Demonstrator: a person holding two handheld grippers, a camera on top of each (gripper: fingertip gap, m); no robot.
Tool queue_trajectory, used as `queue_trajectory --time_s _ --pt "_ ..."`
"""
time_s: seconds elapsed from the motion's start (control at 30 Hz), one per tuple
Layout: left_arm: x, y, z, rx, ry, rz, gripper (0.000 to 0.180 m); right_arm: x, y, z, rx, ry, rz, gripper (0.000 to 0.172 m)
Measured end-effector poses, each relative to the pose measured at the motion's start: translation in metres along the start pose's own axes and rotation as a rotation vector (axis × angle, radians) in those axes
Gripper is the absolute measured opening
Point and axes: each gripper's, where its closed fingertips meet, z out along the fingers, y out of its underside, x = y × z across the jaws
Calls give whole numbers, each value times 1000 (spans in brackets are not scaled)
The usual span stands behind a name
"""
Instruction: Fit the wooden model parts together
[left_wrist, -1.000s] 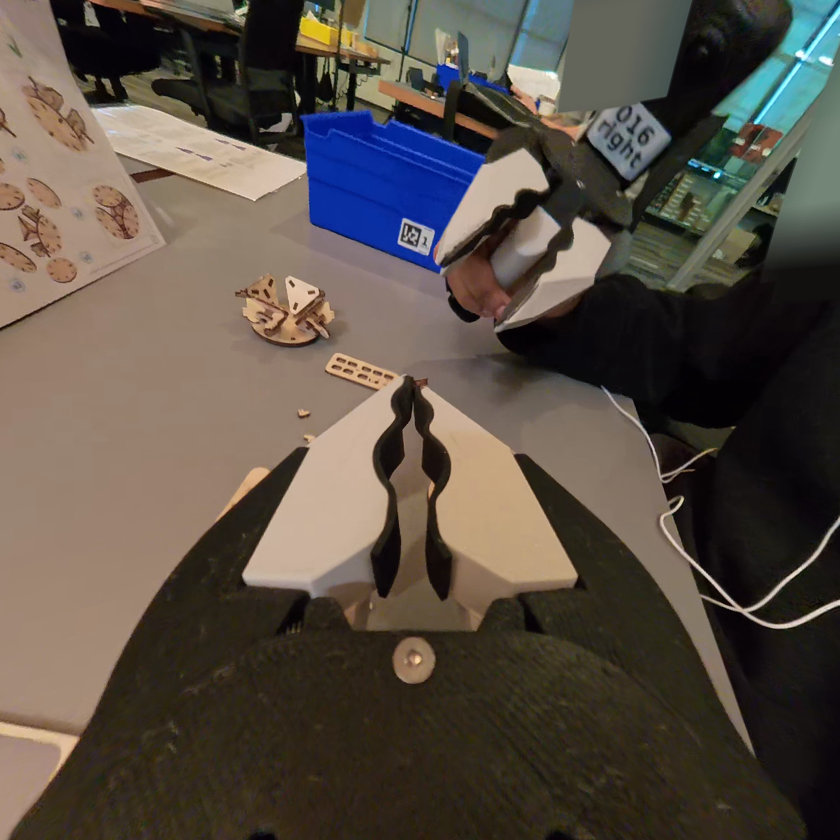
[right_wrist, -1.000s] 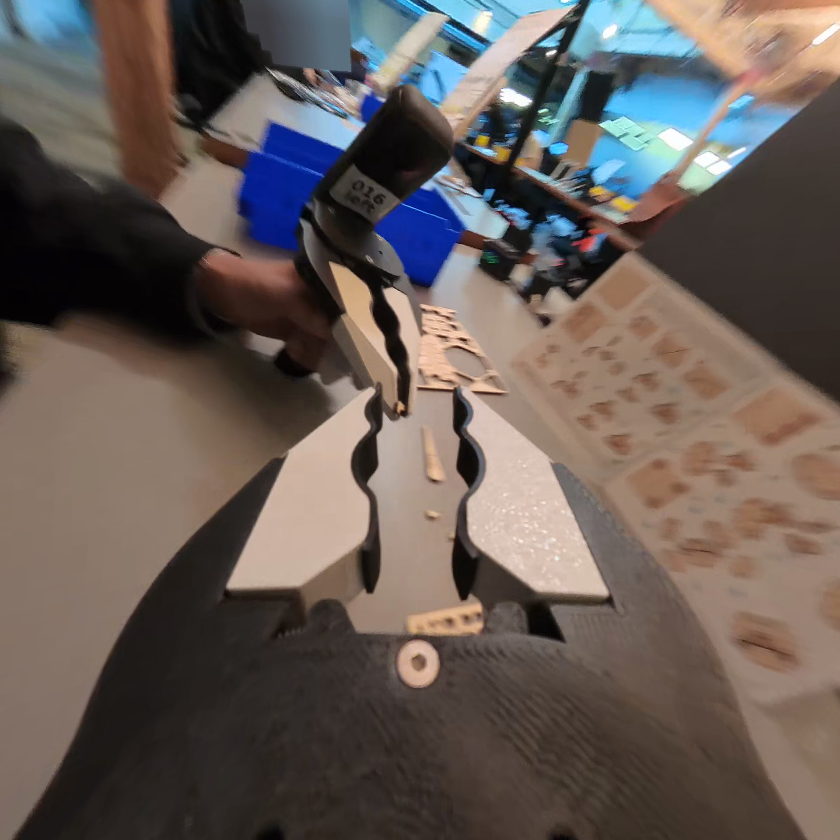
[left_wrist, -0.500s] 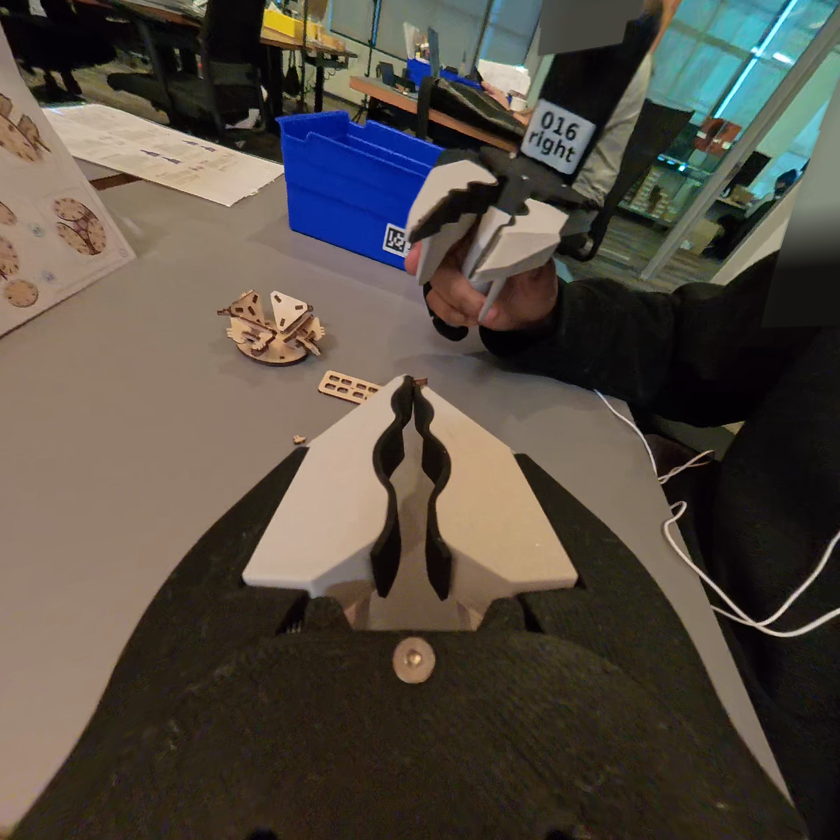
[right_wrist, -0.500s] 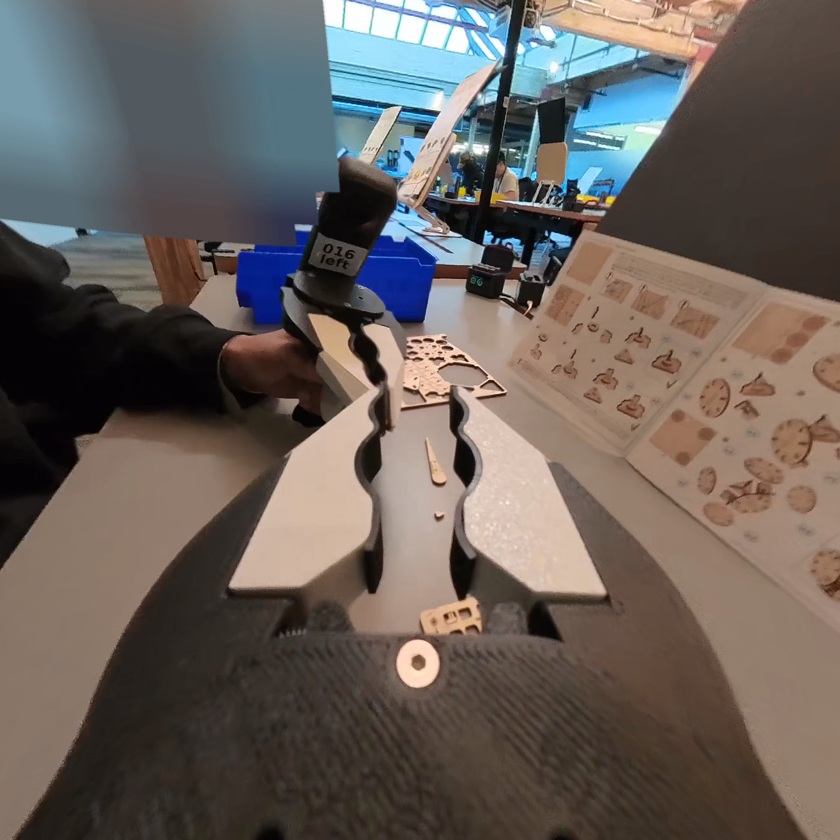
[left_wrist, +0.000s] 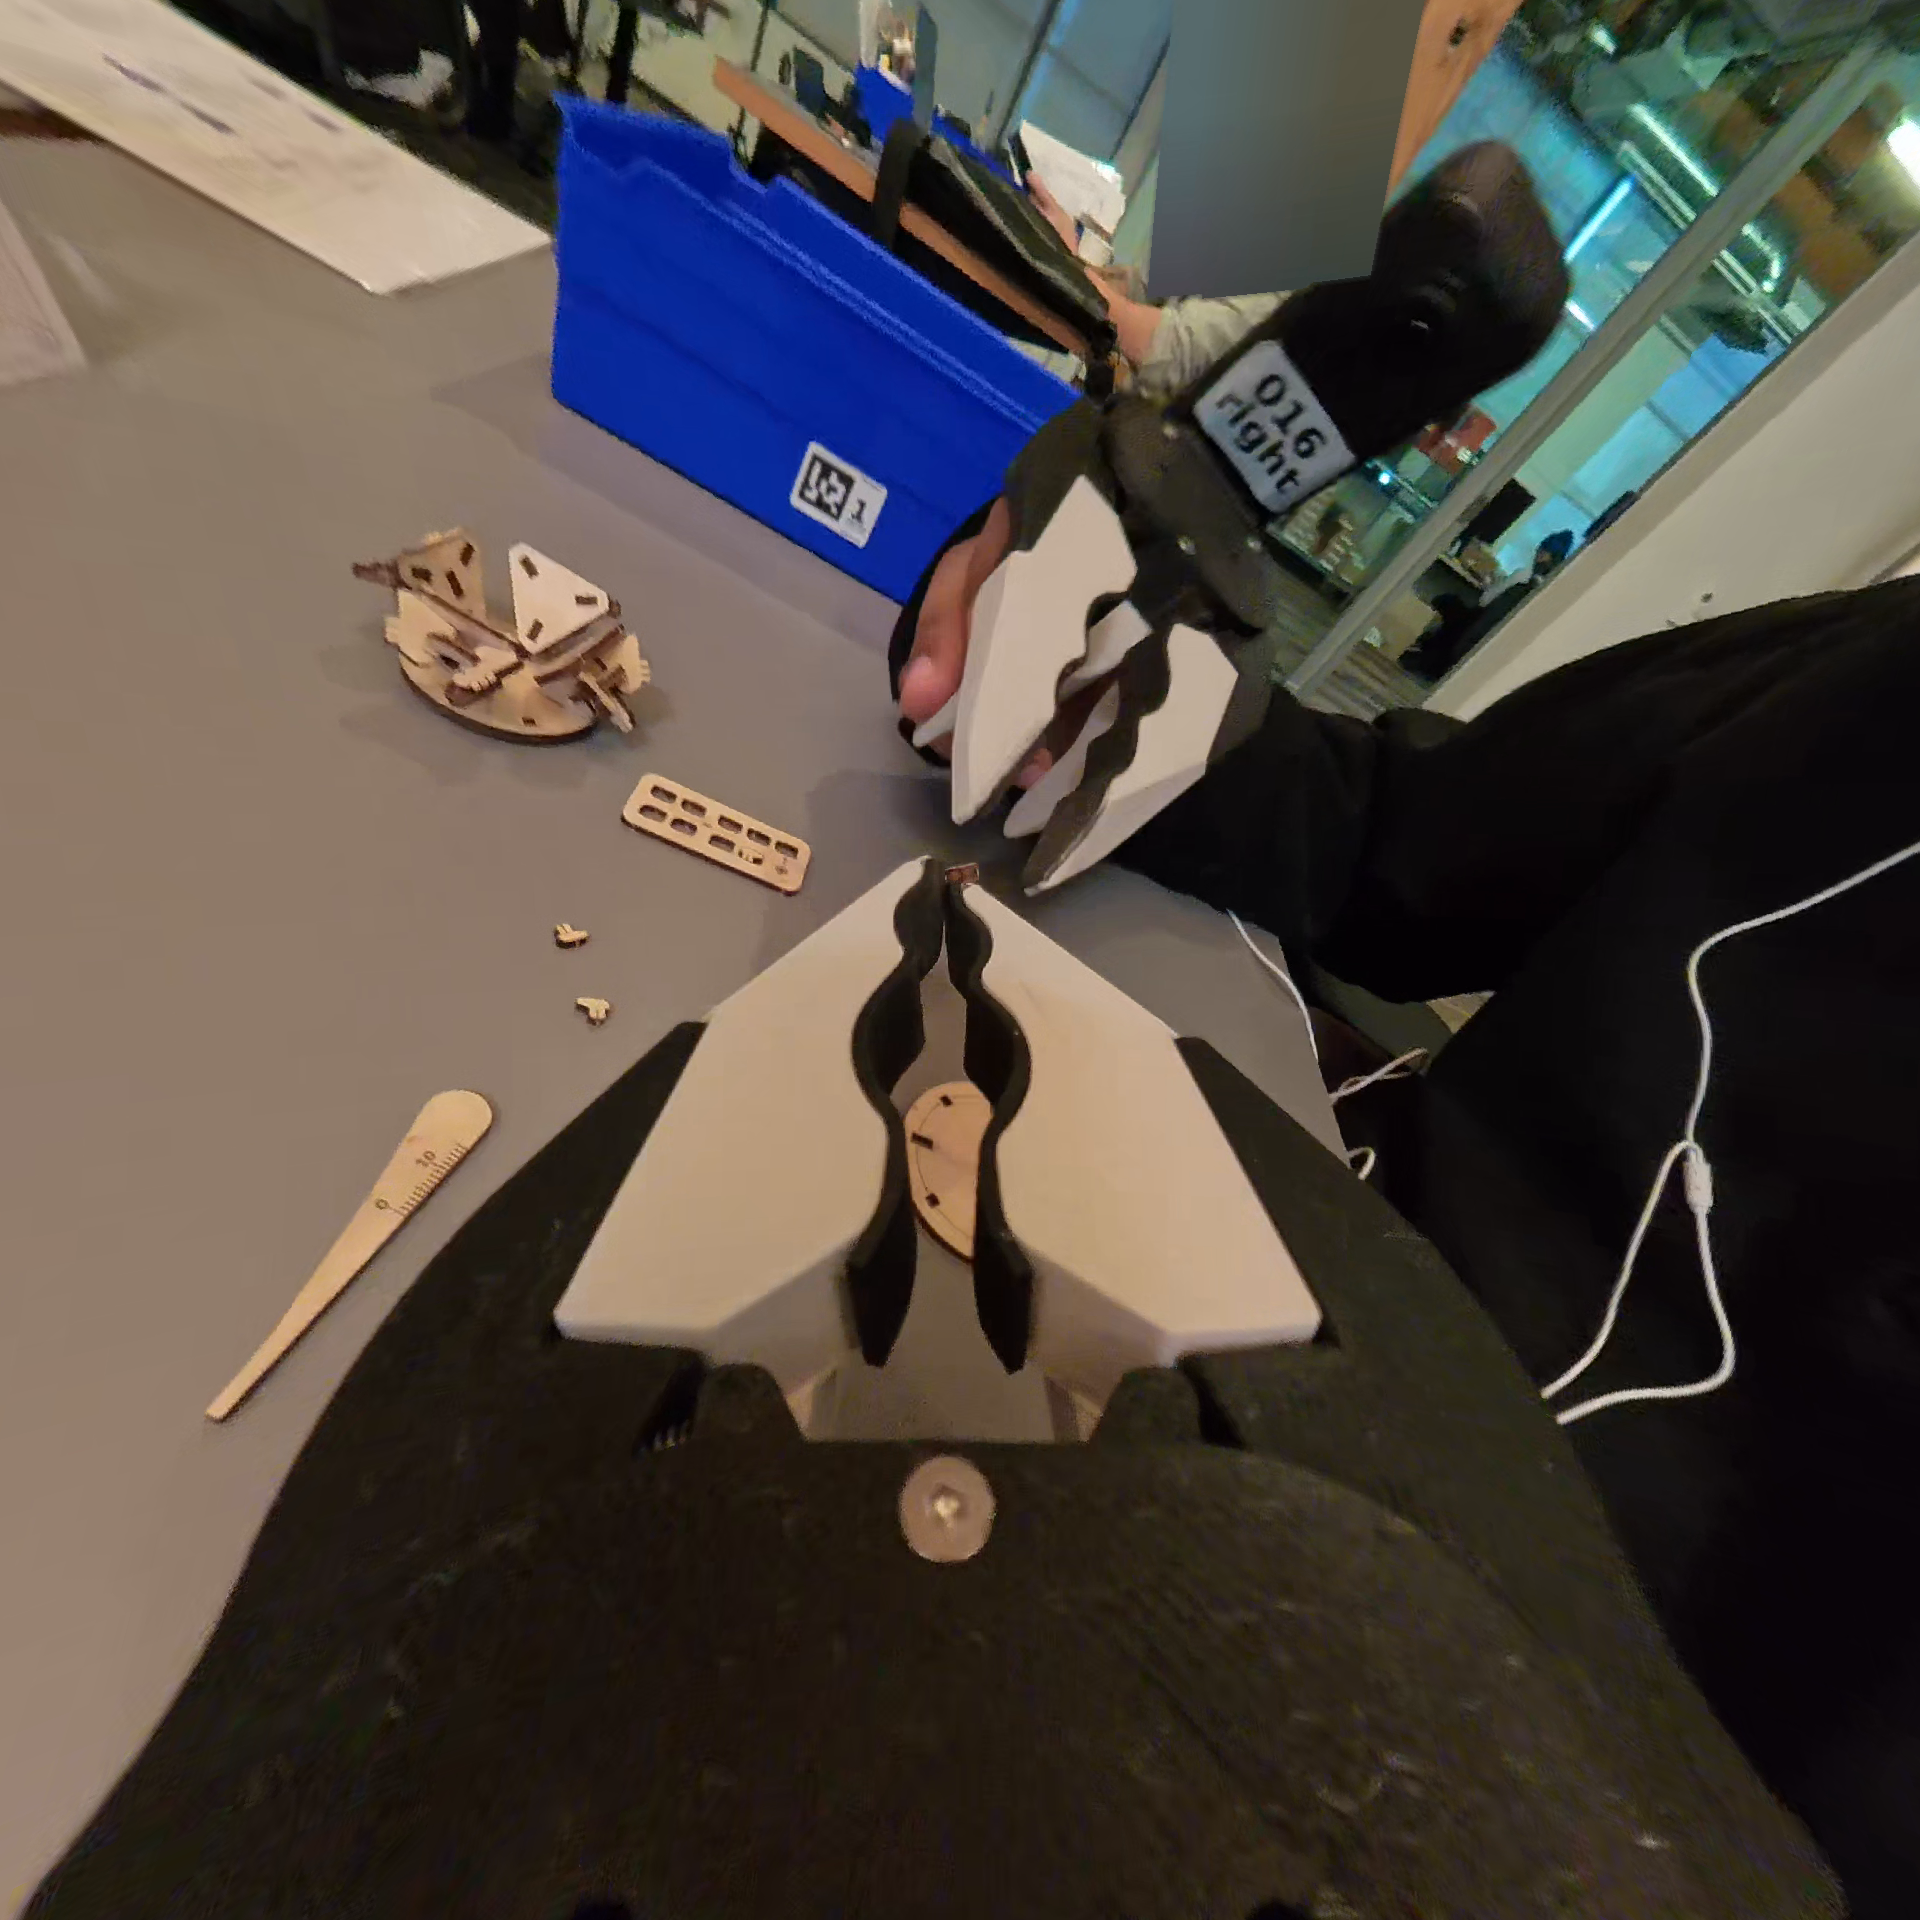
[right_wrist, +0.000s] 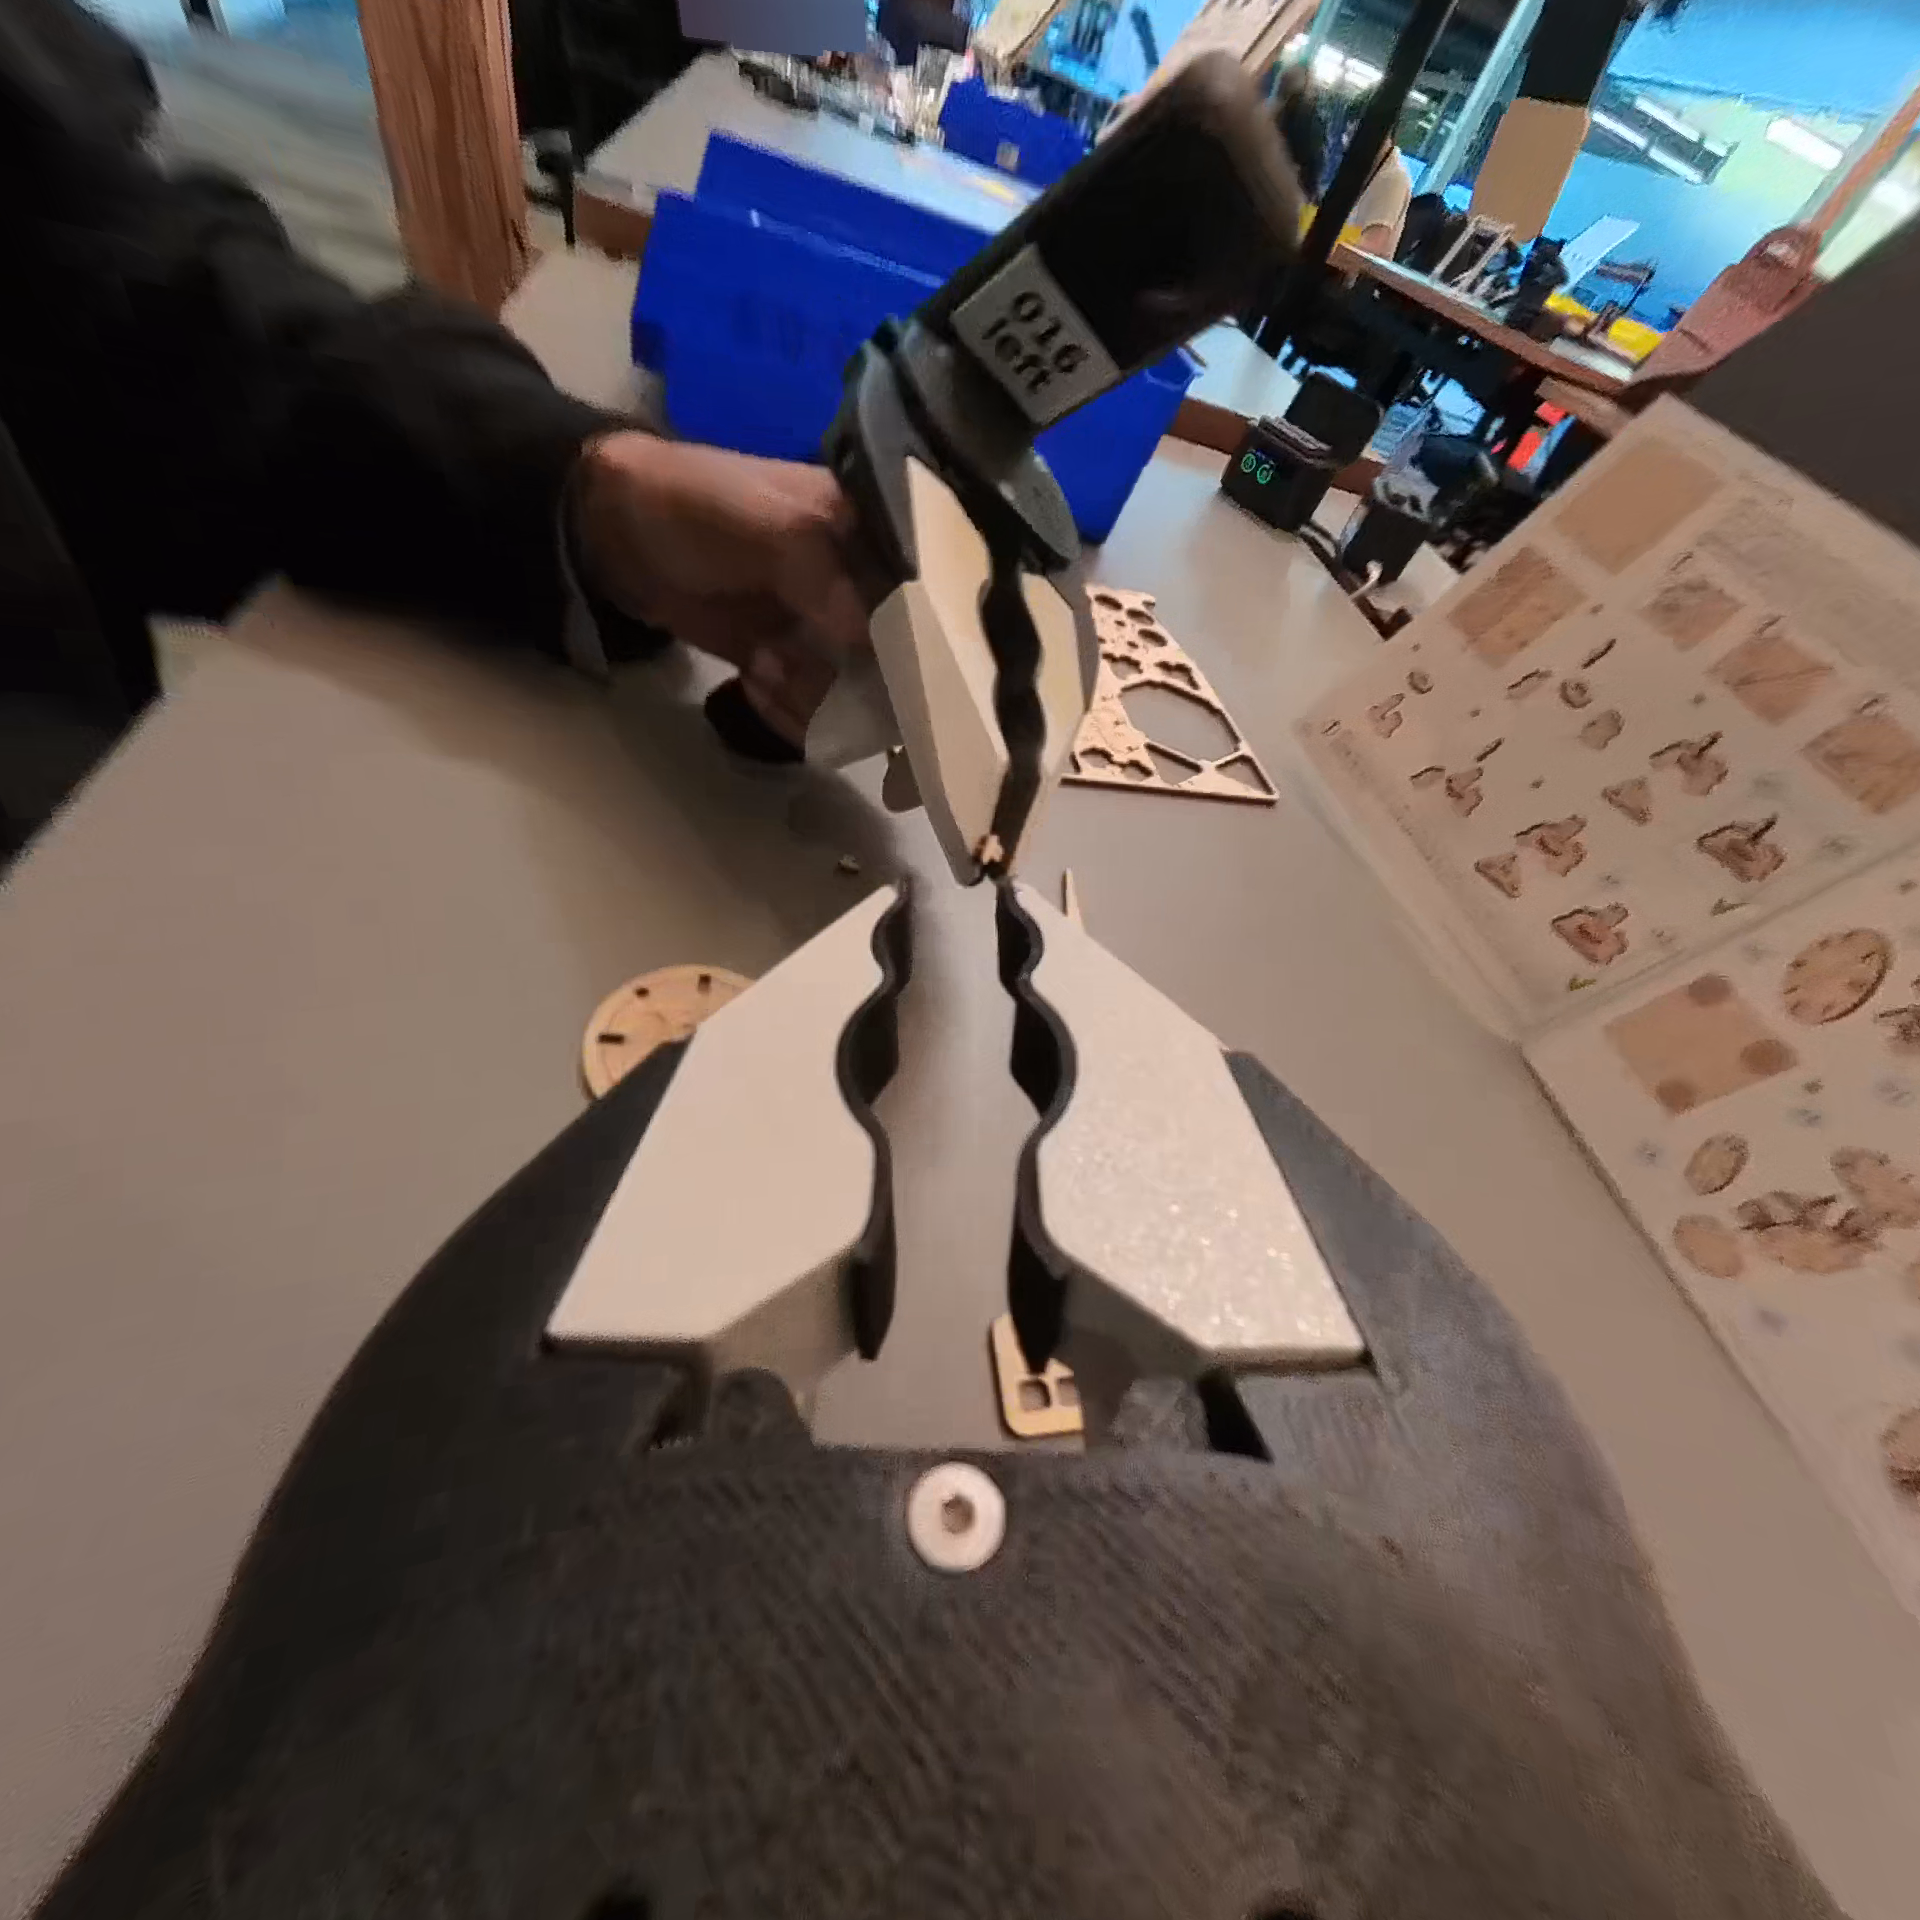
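Plywood sliver (left_wrist: 961, 875), tiny, light and brittle-looking, sat pinched at the very tips of my left tool (left_wrist: 943, 883). My right tool (right_wrist: 951, 894) stood apart and bare just beside it; I judged only the piece's protruding end offered a hold.

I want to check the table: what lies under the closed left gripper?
Under the left gripper, a round wooden disc with small slots lies on the grey table. The fingers cover most of it.

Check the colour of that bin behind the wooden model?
Solid blue, the bin, with a small white tag on its front. Left wrist view shows it best.
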Motion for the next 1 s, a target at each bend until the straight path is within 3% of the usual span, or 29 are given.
queue_trajectory --time_s 0.2,0.3,0.43,0.77,1.0 --pt "-3 17 8 -98 -14 11 0 -5 5 4 -116 142 -407 13" --pt "-4 22 9 -132 -32 34 0 -11 13 9 -175 137 -483 10" --pt "-5 27 10 -170 -58 68 0 -15 23 13 -215 95 -432 14" --pt "-8 38 12 -247 -87 108 0 -17 29 15 -236 71 -398 2" --pt "-2 21 8 -135 -31 58 5 -4 13 8 -128 100 -226 1"
